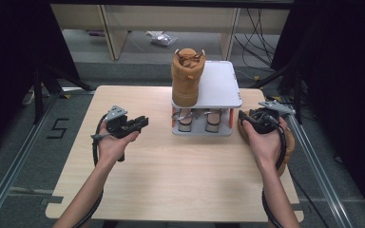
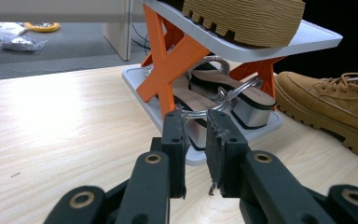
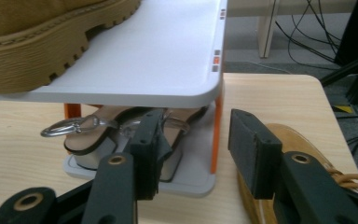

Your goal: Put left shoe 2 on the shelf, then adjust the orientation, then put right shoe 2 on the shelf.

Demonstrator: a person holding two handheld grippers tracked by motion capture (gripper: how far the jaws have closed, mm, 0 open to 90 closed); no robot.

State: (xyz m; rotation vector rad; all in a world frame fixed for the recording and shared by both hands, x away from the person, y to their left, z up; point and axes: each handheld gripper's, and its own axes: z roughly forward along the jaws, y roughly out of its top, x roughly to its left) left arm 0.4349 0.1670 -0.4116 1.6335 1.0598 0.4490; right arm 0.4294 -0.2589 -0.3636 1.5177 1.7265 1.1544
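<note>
Wooden table (image 1: 171,175), centre frame: shoe rack (image 1: 218,85) carries one tan boot (image 1: 187,76); second boot (image 1: 289,142) at right, below empty part-open right gripper (image 1: 245,117), presumably next up; left gripper (image 1: 143,121) part-open, empty.

Two tan boots are being counted: one boot (image 1: 187,76) on the rack's top shelf and a second boot (image 2: 335,107) lying on the table beside the rack. Two sandals are being counted on the lower shelf, one sandal (image 1: 185,119) and another sandal (image 1: 213,119). One rack (image 1: 218,83) with two shelves is being counted, on one table (image 1: 171,171). Two grippers are being counted, the left gripper (image 1: 140,122) and the right gripper (image 1: 247,118).
</note>
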